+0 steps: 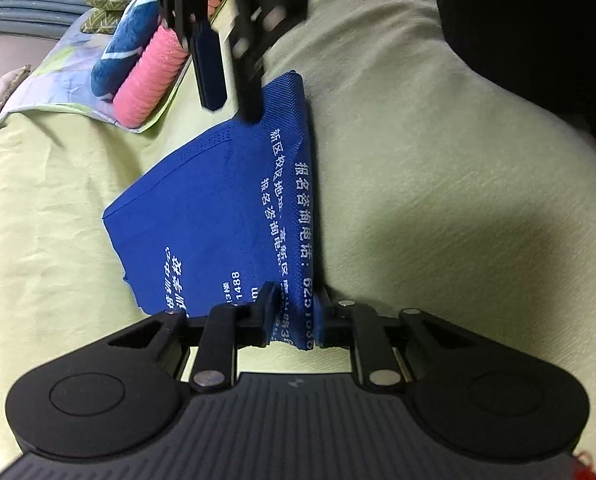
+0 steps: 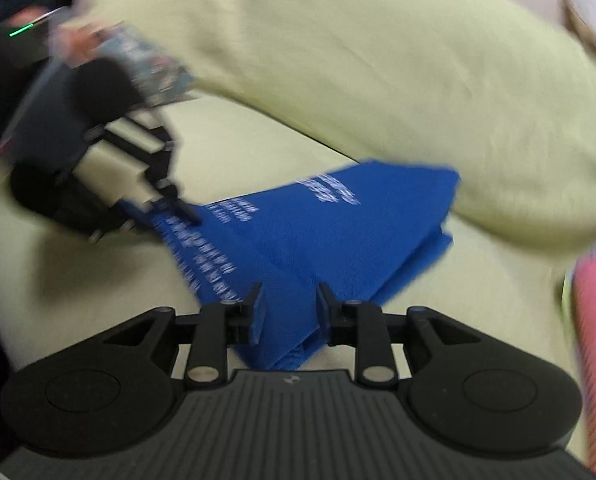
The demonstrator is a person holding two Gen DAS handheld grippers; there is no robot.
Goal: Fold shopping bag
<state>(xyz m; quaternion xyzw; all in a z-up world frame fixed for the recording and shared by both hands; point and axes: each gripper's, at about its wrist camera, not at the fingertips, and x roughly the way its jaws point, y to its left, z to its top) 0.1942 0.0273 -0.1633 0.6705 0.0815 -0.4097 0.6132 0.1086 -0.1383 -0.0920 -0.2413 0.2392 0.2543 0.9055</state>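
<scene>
Bag (image 1: 217,200) pinched by left gripper (image 1: 295,316) at 6 o'clock, right gripper (image 2: 287,312) jaws loose around it, so folds could spring open.

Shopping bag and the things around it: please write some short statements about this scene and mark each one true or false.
1. The bag is blue with white print. True.
2. The bag lies on a bare wooden table. False: it lies on a yellow-green sheet.
3. The left gripper has an edge of the bag between its jaws. True.
4. The pink roll rests on top of the bag. False: it lies apart from it, on a patterned cloth.
</scene>
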